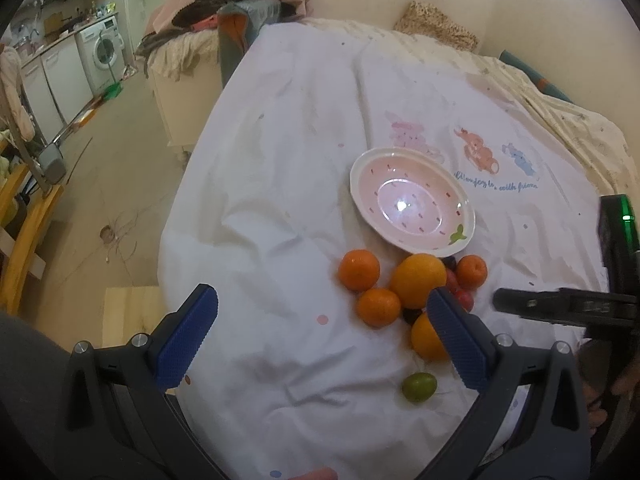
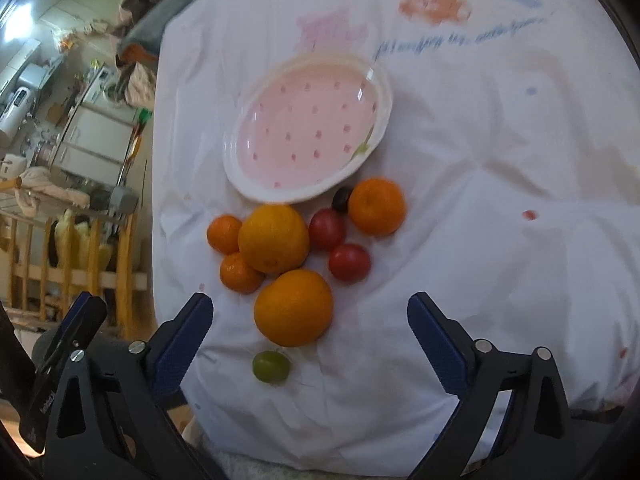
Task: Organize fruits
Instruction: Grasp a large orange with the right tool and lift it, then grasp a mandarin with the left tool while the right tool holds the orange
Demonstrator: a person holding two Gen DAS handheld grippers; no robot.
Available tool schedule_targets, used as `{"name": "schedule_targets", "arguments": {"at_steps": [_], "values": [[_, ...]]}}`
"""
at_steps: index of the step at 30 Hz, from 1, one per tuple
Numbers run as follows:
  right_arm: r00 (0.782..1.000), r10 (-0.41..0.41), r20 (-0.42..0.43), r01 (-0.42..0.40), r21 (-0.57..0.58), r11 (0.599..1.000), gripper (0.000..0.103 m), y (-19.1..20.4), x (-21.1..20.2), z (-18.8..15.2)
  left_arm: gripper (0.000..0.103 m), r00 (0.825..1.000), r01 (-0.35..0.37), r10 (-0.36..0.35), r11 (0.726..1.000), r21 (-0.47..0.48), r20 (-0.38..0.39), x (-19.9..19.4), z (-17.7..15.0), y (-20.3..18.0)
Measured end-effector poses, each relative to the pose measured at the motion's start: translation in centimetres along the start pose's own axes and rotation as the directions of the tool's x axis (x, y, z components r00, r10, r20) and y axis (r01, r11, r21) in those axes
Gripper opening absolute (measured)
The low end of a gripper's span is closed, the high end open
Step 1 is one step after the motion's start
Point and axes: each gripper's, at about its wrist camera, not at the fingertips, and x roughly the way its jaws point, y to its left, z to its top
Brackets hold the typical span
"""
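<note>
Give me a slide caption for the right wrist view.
Open right hand-held gripper above fruit beside empty pink plate.

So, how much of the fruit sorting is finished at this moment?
Nothing is done: the pink dotted ceramic plate holds no fruit. Nothing is in hand; the left gripper and right gripper are open. The oranges, tangerines, red plums and small green fruit remain on the white sheet.

Fruits [image 2: 294, 307] clustered beside empty pink plate [image 2: 256, 184]
</note>
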Motion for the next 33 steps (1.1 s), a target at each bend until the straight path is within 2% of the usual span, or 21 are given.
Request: {"name": "schedule_targets", "arguments": {"at_steps": [2, 4, 5, 12, 15, 22, 26, 31, 33], "values": [[0.998, 0.018, -0.067, -0.017, 0.02, 1.0, 0.093, 0.0, 1.8, -0.1, 0.103, 1.0, -0.002, 0.002, 1.0, -0.004, -0.015, 0.2, 0.0, 0.0], [0.992, 0.028, -0.125, -0.024, 0.034, 0.999, 0.083, 0.1, 3.5, -0.4, 0.103, 1.0, -0.004, 0.004, 1.0, -0.008, -0.026, 0.4, 0.0, 0.1], [0.99, 0.029, -0.139, -0.025, 0.032, 0.999, 0.082, 0.2, 4.0, -0.6, 0.103, 1.0, -0.004, 0.004, 1.0, -0.009, -0.03, 0.5, -0.1, 0.0], [0.988, 0.003, -0.155, -0.006, -0.018, 1.0, 0.076, 1.4, 6.0, -0.6, 0.103, 0.999, -0.003, 0.003, 1.0, 0.007, -0.045, 0.8, -0.2, -0.2], [0.987, -0.009, -0.163, 0.003, -0.04, 0.999, 0.066, 1.5, 6.5, -0.7, 0.103, 0.999, -0.006, 0.006, 1.0, 0.01, -0.044, 0.8, -0.2, -0.2], [0.992, 0.008, -0.128, -0.013, -0.034, 0.999, 0.062, 0.8, 5.0, -0.5, 0.103, 0.999, -0.006, 0.006, 1.0, 0.004, -0.053, 1.0, -0.3, 0.0], [0.994, 0.028, -0.108, -0.031, -0.027, 0.999, 0.062, 0.5, 2.5, -0.6, 0.103, 0.998, -0.004, 0.004, 1.0, 0.003, -0.064, 1.2, -0.4, 0.4], [0.999, 0.045, 0.024, -0.043, -0.078, 0.996, 0.062, 0.8, -2.7, -0.1, 0.103, 0.989, 0.027, -0.023, 0.999, 0.023, -0.145, 2.6, -1.2, -0.2], [0.997, 0.035, 0.075, -0.029, -0.09, 0.996, 0.062, 0.3, -4.3, 0.4, 0.097, 0.984, 0.041, -0.034, 0.998, 0.036, -0.175, 3.1, -1.4, -0.7]]}}
